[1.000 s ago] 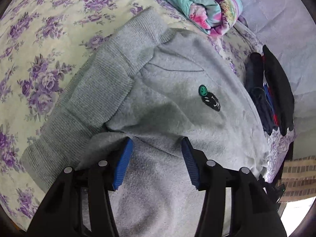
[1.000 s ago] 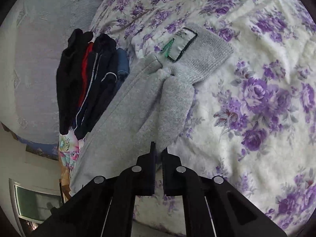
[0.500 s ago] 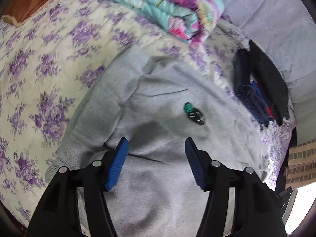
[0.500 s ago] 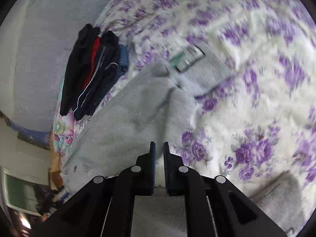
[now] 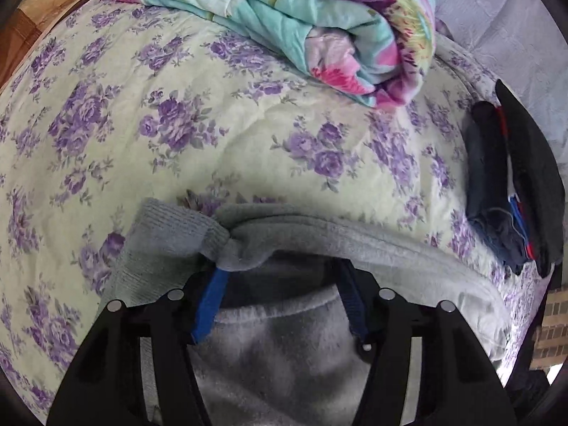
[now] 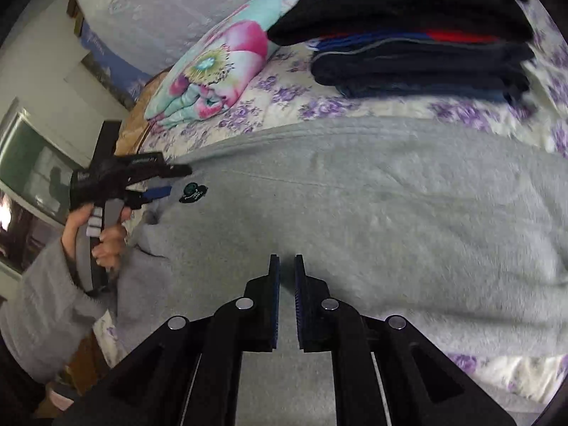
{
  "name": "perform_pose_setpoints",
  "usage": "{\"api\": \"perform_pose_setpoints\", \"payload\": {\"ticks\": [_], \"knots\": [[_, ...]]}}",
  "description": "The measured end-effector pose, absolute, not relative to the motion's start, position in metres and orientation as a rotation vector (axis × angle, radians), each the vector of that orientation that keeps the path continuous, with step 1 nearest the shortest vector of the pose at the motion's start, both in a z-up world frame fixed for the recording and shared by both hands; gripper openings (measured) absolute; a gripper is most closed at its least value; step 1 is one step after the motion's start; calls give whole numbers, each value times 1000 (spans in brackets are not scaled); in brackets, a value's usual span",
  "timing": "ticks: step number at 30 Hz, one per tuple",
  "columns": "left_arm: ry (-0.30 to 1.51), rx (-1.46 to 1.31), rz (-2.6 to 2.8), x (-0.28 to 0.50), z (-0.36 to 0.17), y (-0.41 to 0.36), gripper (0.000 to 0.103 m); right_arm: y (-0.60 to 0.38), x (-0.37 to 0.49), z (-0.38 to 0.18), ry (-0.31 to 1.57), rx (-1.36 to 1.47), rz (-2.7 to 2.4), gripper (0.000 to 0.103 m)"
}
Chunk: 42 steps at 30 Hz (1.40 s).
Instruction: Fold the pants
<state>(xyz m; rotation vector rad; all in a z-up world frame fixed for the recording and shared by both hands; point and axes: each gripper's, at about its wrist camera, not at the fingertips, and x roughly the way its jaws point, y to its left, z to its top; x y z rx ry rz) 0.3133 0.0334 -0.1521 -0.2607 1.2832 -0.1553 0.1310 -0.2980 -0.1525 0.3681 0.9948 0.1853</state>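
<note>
The left tool [image 6: 167, 181], gripped by a hand [image 6: 103, 234] in a grey sleeve [image 6: 42, 305], has just been opening; its jaws stand half-wide with a fold of the grey pants [image 6: 355, 213] draped over the tips, near the ribbed cuff [image 5: 167, 238]. The pants lie spread across the floral bed [image 5: 177, 124]. The right tool [image 6: 287, 266] hovers over them, jaws nearly together and empty. Beyond sit a rolled quilt [image 6: 213, 64] and stacked dark clothes [image 6: 426, 56].

I see a bed [image 5: 198, 135] under a cream spread with purple flowers. On it lie grey pants [image 6: 355, 220] near its front edge, a rolled floral quilt [image 5: 319, 25] towards the head, and a stack of dark folded clothes [image 6: 419, 49] at the far side edge.
</note>
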Motion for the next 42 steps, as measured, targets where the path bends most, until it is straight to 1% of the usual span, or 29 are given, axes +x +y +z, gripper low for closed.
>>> {"api": "perform_pose_setpoints", "payload": {"ticks": [4, 6, 7, 8, 9, 12, 13, 15, 17, 18, 19, 21, 24, 25, 27, 29, 30, 31, 32, 33, 34, 35, 36, 39, 41, 42], "knots": [[1267, -280, -123, 330, -152, 29, 58, -272, 134, -144, 967, 280, 219, 9], [1255, -265, -129, 329, -154, 25, 61, -255, 135, -154, 1014, 198, 256, 10], [1247, -249, -139, 328, -154, 23, 64, -247, 139, -163, 1047, 151, 243, 11], [1242, -230, -150, 327, -154, 19, 67, -245, 145, -177, 1095, 146, 226, 11], [1240, -210, -158, 326, -154, 16, 68, -249, 152, -187, 1107, 180, 211, 11], [1247, -190, -170, 322, -146, 15, 69, -263, 167, -183, 1088, 218, 179, 9], [1247, -204, -195, 317, -139, 17, 69, -266, 165, -174, 1071, 231, 170, 14], [1232, -229, -256, 304, -123, 24, 69, -265, 152, -147, 988, 220, 202, 14], [1207, -235, -289, 281, -106, 38, 70, -260, 139, -130, 962, 185, 245, 15], [1199, -240, -297, 268, -101, 46, 70, -256, 133, -127, 965, 179, 264, 18], [1199, -259, -309, 252, -98, 56, 70, -251, 131, -128, 975, 176, 281, 26], [1230, -303, -345, 222, -103, 71, 70, -239, 134, -139, 1008, 149, 296, 32], [1297, -290, -332, 183, -129, 84, 70, -227, 158, -177, 1136, 144, 254, 32], [1303, -257, -319, 176, -139, 85, 69, -227, 160, -182, 1130, 159, 253, 32], [1291, -231, -315, 163, -157, 86, 69, -226, 160, -177, 1127, 140, 265, 32], [1250, -174, -290, 155, -156, 79, 69, -229, 152, -162, 1127, 157, 275, 32], [1251, -158, -266, 153, -153, 74, 69, -234, 144, -151, 1104, 185, 282, 35], [1247, -159, -253, 150, -145, 70, 69, -239, 134, -140, 1071, 208, 289, 44], [1229, -177, -266, 144, -135, 69, 69, -244, 122, -131, 1041, 213, 285, 50], [1204, -201, -288, 137, -124, 74, 70, -248, 111, -127, 1018, 206, 273, 61], [1189, -221, -301, 129, -117, 76, 74, -251, 101, -123, 1007, 195, 259, 63], [1193, -237, -288, 122, -116, 79, 82, -255, 92, -124, 1009, 189, 248, 63], [1214, -252, -272, 116, -121, 82, 85, -260, 84, -128, 1022, 190, 237, 63], [1325, -204, -209, 107, -158, 87, 86, -273, 68, -155, 1075, 226, 170, 63], [1264, -104, -199, 99, -163, 79, 87, -282, 62, -179, 1122, 263, 163, 64], [1272, -57, -178, 98, -162, 71, 87, -282, 58, -176, 1083, 248, 173, 64]]}}
